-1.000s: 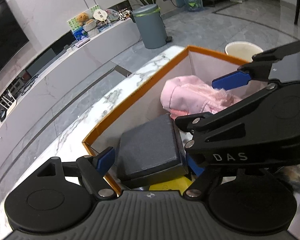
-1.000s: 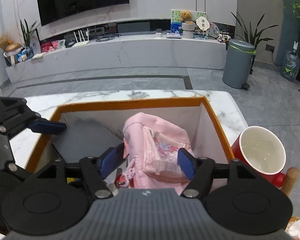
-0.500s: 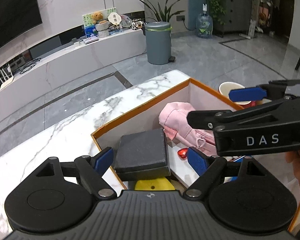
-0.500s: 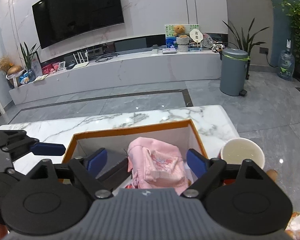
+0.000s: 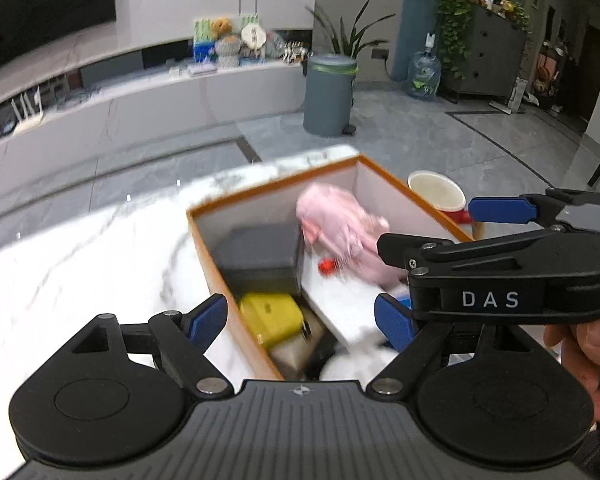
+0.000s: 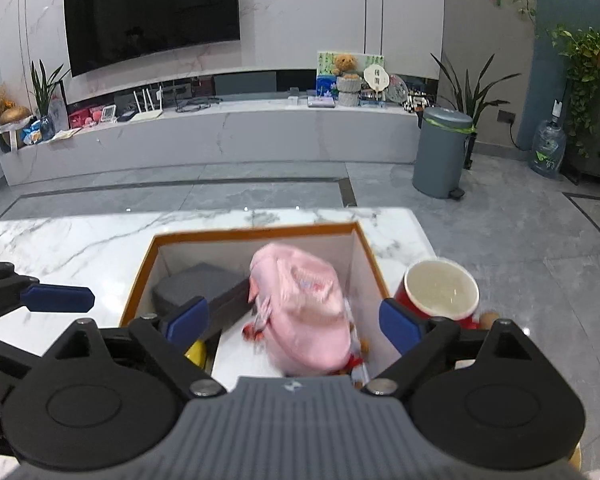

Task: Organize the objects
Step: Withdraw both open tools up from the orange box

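Note:
An orange-rimmed box (image 5: 204,236) (image 6: 256,234) stands on the marble table. Inside lie a pink cloth bag (image 5: 340,220) (image 6: 300,304), a dark grey case (image 5: 260,252) (image 6: 200,288), a yellow object (image 5: 272,316) and a small red item (image 5: 328,266). My left gripper (image 5: 300,318) hovers open above the box's near left corner, holding nothing. My right gripper (image 6: 294,320) hangs over the box's near edge with its jaws opening. The pink bag lies below and beyond them, untouched by the pads. One of its fingers (image 5: 500,210) shows in the left wrist view.
A red cup (image 5: 436,192) (image 6: 440,292) with a white inside stands just right of the box. The marble table (image 6: 68,244) stretches left of the box. A hand (image 5: 588,344) grips the right tool. A grey bin (image 6: 444,148) stands on the floor beyond.
Both grippers have risen and drawn back from the box. The right jaws have spread wider, away from the pink bag. The left wrist view has rolled towards level.

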`<state>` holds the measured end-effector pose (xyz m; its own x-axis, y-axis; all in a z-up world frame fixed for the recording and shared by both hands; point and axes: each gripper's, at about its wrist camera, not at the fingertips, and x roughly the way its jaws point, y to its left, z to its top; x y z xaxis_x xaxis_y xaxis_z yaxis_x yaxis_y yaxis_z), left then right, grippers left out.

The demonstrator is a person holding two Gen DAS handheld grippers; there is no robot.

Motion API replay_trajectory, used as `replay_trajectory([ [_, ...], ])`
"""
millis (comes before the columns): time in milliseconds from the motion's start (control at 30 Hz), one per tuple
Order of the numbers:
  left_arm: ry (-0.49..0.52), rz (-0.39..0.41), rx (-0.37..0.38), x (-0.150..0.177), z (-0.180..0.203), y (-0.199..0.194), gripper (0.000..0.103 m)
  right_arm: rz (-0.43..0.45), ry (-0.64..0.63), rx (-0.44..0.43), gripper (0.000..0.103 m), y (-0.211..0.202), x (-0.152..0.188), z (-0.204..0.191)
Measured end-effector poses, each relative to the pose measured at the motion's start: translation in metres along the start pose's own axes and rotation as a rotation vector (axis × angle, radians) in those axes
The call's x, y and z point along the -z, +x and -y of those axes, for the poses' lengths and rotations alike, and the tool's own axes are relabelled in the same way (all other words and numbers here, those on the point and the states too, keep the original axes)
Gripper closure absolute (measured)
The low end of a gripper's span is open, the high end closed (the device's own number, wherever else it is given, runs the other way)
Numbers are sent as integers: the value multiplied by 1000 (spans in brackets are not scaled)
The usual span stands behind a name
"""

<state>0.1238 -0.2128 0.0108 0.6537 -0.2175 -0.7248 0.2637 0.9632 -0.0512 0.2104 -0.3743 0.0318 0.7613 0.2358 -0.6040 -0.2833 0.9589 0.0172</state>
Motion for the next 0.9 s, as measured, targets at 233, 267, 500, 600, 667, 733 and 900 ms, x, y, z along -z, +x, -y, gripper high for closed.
replay_trajectory([
  [233,-34,-46,24,29,6,-12,6,-55,44,10,10,-30,30,-5],
  [267,-40,-50,26,34,6,-14,6,-61,59,12,10,-34,34,-4],
  [500,-53,-75,44,56,13,-21,6,-103,97,52,6,-56,58,-9],
  [600,-58,-75,48,58,17,-25,6,-108,84,74,5,-62,63,-11],
  [667,-63,-73,53,61,18,-26,6,-109,77,90,5,-66,64,-12],
  [733,-64,-71,57,63,21,-27,6,-111,74,104,5,-70,66,-12],
  [900,-73,-59,64,64,24,-30,6,-112,57,124,4,-77,64,-13],
])
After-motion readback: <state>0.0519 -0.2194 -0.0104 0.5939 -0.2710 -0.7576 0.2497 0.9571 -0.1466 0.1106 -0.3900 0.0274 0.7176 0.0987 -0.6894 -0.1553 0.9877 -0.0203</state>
